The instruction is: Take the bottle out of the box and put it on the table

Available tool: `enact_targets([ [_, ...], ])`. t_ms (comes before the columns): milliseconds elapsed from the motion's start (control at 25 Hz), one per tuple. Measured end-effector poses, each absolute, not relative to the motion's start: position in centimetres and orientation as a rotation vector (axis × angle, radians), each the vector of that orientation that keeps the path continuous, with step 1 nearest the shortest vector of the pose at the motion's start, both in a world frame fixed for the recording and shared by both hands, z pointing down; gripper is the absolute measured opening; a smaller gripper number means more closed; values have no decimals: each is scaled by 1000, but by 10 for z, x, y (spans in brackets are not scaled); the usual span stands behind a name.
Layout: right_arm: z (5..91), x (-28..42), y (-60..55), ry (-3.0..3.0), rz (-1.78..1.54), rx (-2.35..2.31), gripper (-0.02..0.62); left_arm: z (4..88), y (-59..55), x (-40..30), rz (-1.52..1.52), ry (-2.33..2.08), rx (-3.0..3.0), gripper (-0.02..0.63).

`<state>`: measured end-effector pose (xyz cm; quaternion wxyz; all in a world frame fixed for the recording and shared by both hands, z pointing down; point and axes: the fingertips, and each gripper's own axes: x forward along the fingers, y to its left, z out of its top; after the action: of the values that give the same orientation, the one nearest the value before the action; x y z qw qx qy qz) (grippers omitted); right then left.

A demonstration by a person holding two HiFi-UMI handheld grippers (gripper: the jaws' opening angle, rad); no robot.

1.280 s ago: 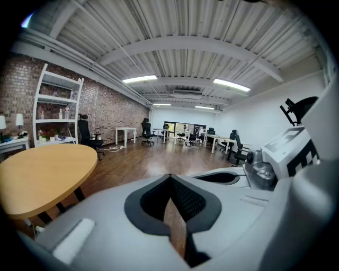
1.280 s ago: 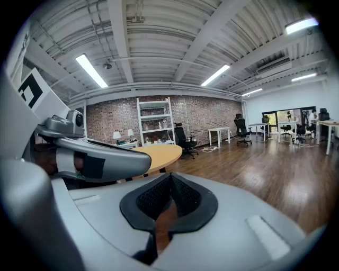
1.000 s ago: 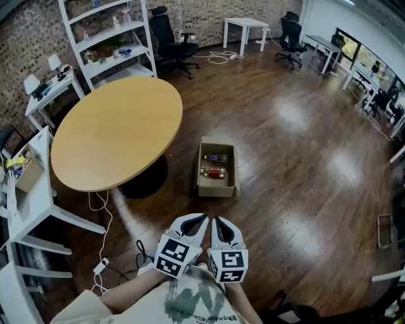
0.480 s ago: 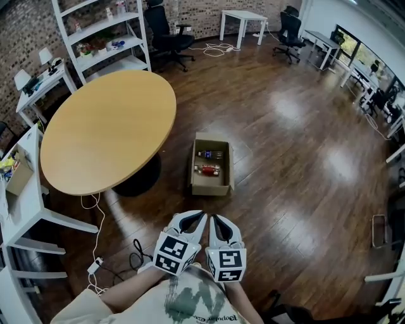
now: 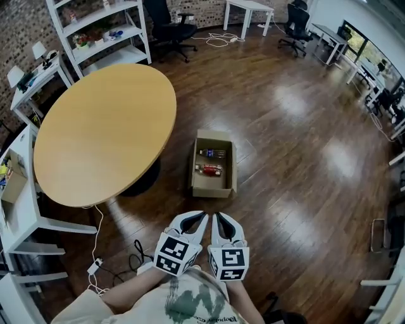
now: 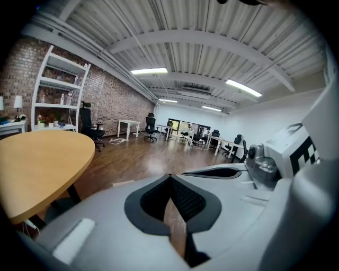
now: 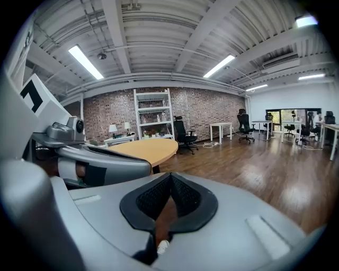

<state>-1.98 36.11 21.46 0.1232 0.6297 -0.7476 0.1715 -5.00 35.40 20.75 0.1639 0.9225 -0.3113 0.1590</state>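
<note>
An open cardboard box (image 5: 214,185) lies on the wooden floor just right of the round wooden table (image 5: 104,130). Inside it lie two bottles: one with a red label (image 5: 211,169) and, farther off, a clear one with a dark label (image 5: 212,152). My left gripper (image 5: 203,216) and right gripper (image 5: 216,216) hover side by side, a short way short of the box, both shut and empty. In the left gripper view the jaws (image 6: 169,177) meet at their tips. The right gripper (image 7: 169,175) looks the same. The box is hidden in both gripper views.
A white shelf unit (image 5: 104,31) and black office chair (image 5: 166,19) stand beyond the table. White desks (image 5: 28,190) line the left edge. A cable and plug (image 5: 134,253) lie on the floor left of my grippers. Wooden floor stretches to the right of the box.
The head view has moved forward toward the table and box, so the shelf has slid toward the top edge. Both grippers travelled along, still shut and side by side.
</note>
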Motion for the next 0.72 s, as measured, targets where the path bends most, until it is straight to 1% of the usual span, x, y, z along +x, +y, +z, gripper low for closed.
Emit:
enact_targets([
  [440, 227, -23, 255, -2147, 581, 1803, 0, 222, 255, -50, 492, -835, 2576, -3],
  [720, 228, -19, 191, -2120, 566, 1778, 0, 223, 194, -46, 481, -807, 2570, -3],
])
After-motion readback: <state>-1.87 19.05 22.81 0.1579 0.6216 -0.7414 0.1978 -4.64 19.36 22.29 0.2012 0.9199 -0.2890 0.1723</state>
